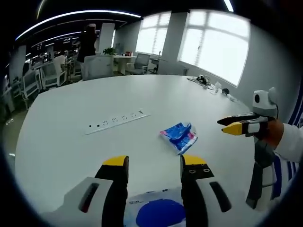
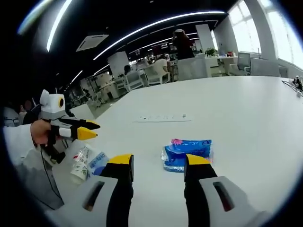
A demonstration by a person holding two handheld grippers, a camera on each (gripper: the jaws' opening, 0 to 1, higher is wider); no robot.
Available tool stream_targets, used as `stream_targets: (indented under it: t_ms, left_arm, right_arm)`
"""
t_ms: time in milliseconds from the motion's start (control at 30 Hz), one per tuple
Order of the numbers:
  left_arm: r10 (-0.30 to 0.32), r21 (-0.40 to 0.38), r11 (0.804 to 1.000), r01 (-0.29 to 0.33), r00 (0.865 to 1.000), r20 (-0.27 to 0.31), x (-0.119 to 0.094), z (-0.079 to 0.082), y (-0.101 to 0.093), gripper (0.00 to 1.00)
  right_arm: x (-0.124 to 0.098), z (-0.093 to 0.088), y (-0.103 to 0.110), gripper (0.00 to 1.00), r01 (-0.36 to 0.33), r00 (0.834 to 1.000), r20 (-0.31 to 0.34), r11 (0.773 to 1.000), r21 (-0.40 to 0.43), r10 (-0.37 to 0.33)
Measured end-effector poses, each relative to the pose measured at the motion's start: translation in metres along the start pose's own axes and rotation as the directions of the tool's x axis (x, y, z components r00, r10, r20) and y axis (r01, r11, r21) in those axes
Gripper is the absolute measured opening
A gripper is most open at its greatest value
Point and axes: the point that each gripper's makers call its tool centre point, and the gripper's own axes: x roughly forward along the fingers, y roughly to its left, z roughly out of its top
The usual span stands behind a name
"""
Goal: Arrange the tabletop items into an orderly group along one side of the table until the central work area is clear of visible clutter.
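Both grippers are apart and empty. Advance the right gripper (image 2: 158,163) squarely over the blue tissue pack (image 2: 186,152), probably soft; pinch mid-body, then carry it beside the near-left wipes packet (image 2: 90,163).

The left gripper (image 1: 154,165) hovers above that packet.

No words or numbers can be read here. The white packet with the blue circle (image 1: 158,210), at 6 o'clock in the left gripper view, has a small dark line of print along its top edge, but it is too tiny and blurry to make out. The blue wrapper (image 2: 186,152) on the desk (image 2: 246,123), just past the middle of the right gripper view, shows colours and shapes but no letters that can be read.
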Motion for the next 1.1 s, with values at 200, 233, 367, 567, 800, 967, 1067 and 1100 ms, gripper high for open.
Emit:
stream_targets:
  t_ms: [200, 233, 367, 567, 800, 967, 1067, 1100]
  left_arm:
    - [0.024, -0.002, 1.0, -0.024, 1.0, 0.009, -0.029, -0.003, 0.016, 0.43]
    - [0.028, 0.0, 1.0, -0.028, 1.0, 0.011, -0.033, -0.003, 0.018, 0.43]
    - [0.041, 0.002, 0.999, -0.041, 0.999, 0.013, -0.049, -0.007, 0.029, 0.42]
    - [0.044, 0.005, 0.999, -0.044, 0.999, 0.013, -0.07, -0.015, 0.038, 0.42]
    - [0.04, 0.01, 0.999, -0.04, 0.999, 0.011, -0.085, -0.023, 0.044, 0.42]
    - [0.039, 0.01, 0.999, -0.039, 0.999, 0.006, -0.094, -0.031, 0.05, 0.42]
    - [0.038, 0.009, 0.999, -0.038, 0.999, 0.001, -0.095, -0.035, 0.054, 0.42]
    - [0.037, 0.009, 0.999, -0.037, 0.999, -0.002, -0.095, -0.036, 0.055, 0.42]
  right_arm:
    - [-0.005, -0.015, 0.027, 0.41, -0.015, 1.0, -0.015, 1.0, -0.005, 0.015]
    - [-0.006, -0.017, 0.032, 0.41, -0.017, 1.0, -0.014, 1.0, 0.001, 0.017]
    - [-0.008, -0.023, 0.046, 0.41, -0.018, 1.0, -0.012, 1.0, 0.008, 0.018]
    - [-0.011, -0.032, 0.069, 0.41, -0.017, 1.0, -0.016, 1.0, 0.012, 0.017]
    - [-0.014, -0.047, 0.09, 0.41, -0.013, 1.0, -0.028, 1.0, 0.015, 0.013]
    - [-0.017, -0.059, 0.102, 0.41, -0.005, 0.999, -0.042, 1.0, 0.021, 0.006]
    - [-0.018, -0.064, 0.105, 0.4, 0.009, 0.999, -0.048, 1.0, 0.015, -0.009]
    - [-0.018, -0.066, 0.105, 0.4, 0.013, 0.998, -0.054, 1.0, 0.011, -0.012]
